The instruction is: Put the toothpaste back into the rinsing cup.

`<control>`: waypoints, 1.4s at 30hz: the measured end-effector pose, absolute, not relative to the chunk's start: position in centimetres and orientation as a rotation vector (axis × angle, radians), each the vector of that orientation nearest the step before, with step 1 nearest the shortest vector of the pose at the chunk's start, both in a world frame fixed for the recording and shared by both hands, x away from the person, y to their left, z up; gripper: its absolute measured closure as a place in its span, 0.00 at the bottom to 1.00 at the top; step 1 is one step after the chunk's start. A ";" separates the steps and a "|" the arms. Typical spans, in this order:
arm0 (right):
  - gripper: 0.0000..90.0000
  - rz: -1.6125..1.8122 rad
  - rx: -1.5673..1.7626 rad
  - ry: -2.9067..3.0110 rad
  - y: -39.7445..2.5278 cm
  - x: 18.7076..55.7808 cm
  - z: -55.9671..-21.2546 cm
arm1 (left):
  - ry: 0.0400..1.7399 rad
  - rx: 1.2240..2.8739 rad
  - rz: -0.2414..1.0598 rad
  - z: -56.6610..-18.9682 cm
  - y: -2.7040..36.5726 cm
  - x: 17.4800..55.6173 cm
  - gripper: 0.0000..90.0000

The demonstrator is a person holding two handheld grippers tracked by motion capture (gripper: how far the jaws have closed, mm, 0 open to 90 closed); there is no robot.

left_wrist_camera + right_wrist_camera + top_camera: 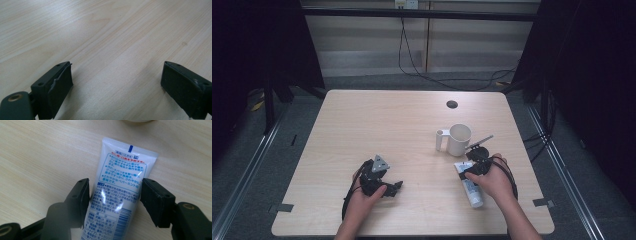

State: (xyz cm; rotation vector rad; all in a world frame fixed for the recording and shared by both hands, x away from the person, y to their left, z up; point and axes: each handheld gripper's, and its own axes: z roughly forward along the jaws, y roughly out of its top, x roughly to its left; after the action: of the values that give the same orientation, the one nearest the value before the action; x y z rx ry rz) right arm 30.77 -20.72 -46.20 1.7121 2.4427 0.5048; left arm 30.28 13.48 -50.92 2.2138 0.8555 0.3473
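Two grippers work over a pale wooden tabletop (377, 125), and the one that matters now is the right gripper (113, 192), whose fingers (80, 195) straddle a white toothpaste tube (120, 187) lying flat on the wood. In the right gripper view the left finger looks to be touching or just beside the tube's edge while the other stands a little apart from the opposite edge, so the fingers are parted around the tube and not yet clamped on it. They bracket the body partway along, below the flat crimped end, probably because the body there is fuller and gives a firmer hold than the thin seal. In the high view the tube (472, 187) lies toward 4 o'clock on the tabletop, under the right hand (492, 180), its crimped end pointing to 12 o'clock at a white mug (459, 139) that stands upright just beyond, handle toward 9 o'clock. A dark, thin object (479, 141) sticks out beside the mug; what it is I cannot tell. The left gripper (379, 177) rests near 7 o'clock, well apart from the tube, its fingers (58, 85) spread wide over bare wood and holding nothing, seemingly kept out of the way.
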 end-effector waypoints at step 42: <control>0.83 0.776 1.600 2.407 -21.9 29.4 -43.3 | 0.855 2.211 0.346 -50.9 13.5 30.3 0.11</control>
State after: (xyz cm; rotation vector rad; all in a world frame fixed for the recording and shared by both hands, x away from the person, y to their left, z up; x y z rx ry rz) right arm 29.43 -21.93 -43.27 1.5995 2.4068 0.7758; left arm 30.29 13.48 -50.93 2.2115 0.8547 0.3464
